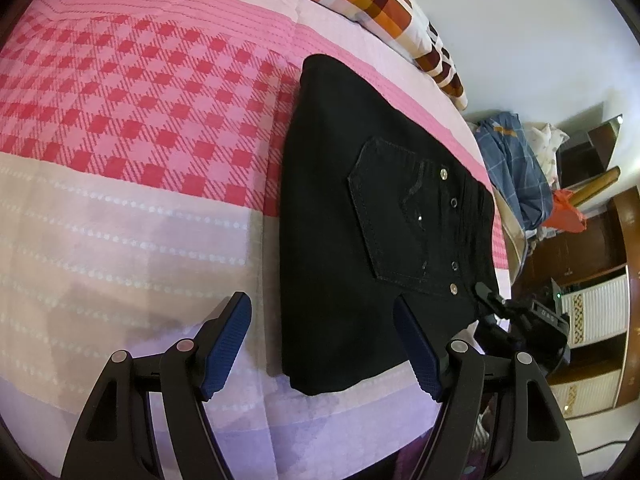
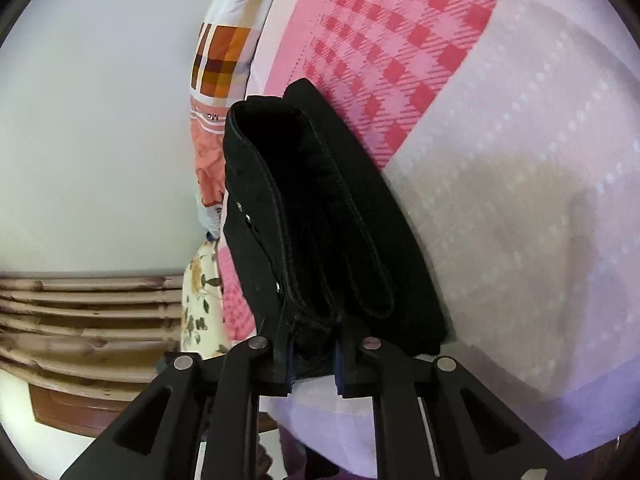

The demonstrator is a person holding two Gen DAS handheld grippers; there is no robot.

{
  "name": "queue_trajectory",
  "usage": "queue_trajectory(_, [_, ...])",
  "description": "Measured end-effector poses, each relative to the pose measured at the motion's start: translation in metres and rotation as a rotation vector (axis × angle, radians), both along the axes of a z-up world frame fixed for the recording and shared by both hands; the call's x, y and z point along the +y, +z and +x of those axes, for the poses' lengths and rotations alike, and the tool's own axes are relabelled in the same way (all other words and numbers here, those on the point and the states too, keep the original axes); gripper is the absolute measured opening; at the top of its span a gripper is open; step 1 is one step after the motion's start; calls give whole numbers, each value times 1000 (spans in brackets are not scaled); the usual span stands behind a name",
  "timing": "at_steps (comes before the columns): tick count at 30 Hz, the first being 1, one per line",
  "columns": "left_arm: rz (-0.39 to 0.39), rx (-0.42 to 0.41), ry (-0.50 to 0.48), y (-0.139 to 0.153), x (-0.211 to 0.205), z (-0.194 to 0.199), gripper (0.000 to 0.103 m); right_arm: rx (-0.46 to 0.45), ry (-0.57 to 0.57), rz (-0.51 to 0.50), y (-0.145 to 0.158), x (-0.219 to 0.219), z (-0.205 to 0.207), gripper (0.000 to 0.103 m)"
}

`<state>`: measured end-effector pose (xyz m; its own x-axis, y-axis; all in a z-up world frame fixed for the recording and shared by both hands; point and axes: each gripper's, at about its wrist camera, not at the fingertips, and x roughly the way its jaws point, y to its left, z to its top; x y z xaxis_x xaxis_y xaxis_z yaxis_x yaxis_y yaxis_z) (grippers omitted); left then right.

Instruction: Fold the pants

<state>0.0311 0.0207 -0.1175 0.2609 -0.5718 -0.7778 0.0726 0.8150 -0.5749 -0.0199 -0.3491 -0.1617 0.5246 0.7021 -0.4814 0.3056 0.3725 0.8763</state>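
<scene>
Black pants (image 1: 360, 220) lie folded into a compact stack on the pink checked bedspread (image 1: 140, 100), back pocket and rivets facing up. My left gripper (image 1: 322, 344) is open and empty, its blue pads just short of the stack's near edge. In the left wrist view the right gripper (image 1: 492, 300) shows at the waistband end. In the right wrist view my right gripper (image 2: 314, 354) is shut on the waistband end of the pants (image 2: 320, 208), whose folded layers show edge-on.
Patterned pillows (image 1: 400, 12) lie at the head of the bed. Beyond the bed edge stand a pile of clothes (image 1: 516, 168) and wooden furniture (image 1: 592, 280). A white wall (image 2: 92, 120) and a wooden slatted frame (image 2: 80, 312) sit beside the bed.
</scene>
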Motion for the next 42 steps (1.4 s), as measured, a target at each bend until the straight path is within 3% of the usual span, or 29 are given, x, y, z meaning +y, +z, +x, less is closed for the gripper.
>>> queue_trajectory(2, [4, 10, -11, -3, -3, 1, 74, -7, 6, -41, 8, -2, -3, 15])
queue_trajectory(6, [15, 5, -26, -6, -7, 0, 74, 2, -40, -11, 13, -20, -12, 19])
queue_trajectory(9, [16, -2, -39, -4, -11, -2, 74, -31, -80, -94, 30, -38, -15, 23])
queue_trajectory(11, [22, -1, -45, -4, -13, -3, 74, -47, -80, -88, 36, -44, -11, 29])
queue_trajectory(20, [24, 7, -47, -5, -17, -1, 74, -48, 102, -205, 32, -3, 19, 44])
queue_trajectory(21, [26, 7, -48, -5, -18, -1, 74, -40, 120, -221, 30, 2, 23, 44])
queue_trajectory(23, [29, 7, -48, -5, -19, -1, 74, -36, 154, -278, 29, 13, 29, 26])
queue_trajectory(24, [30, 7, -48, -5, -19, -1, 74, -24, 165, -304, 27, 17, 31, 25])
queue_trajectory(26, [32, 7, -48, -5, -20, 0, 74, -31, 157, -277, 27, 14, 29, 17])
queue_trajectory(28, [34, 7, -50, -5, -21, -1, 74, -53, 135, -231, 30, 8, 22, 15])
queue_trajectory(31, [31, 3, -59, -2, -23, 0, 74, -62, 135, -241, 35, 6, 11, 15])
queue_trajectory(36, [62, -18, -96, -2, -30, 3, 74, -21, 94, -186, 11, -5, 9, 14])
queue_trajectory(42, [58, -19, -88, -3, -29, 4, 74, -73, 124, -261, 26, 3, 22, 16])
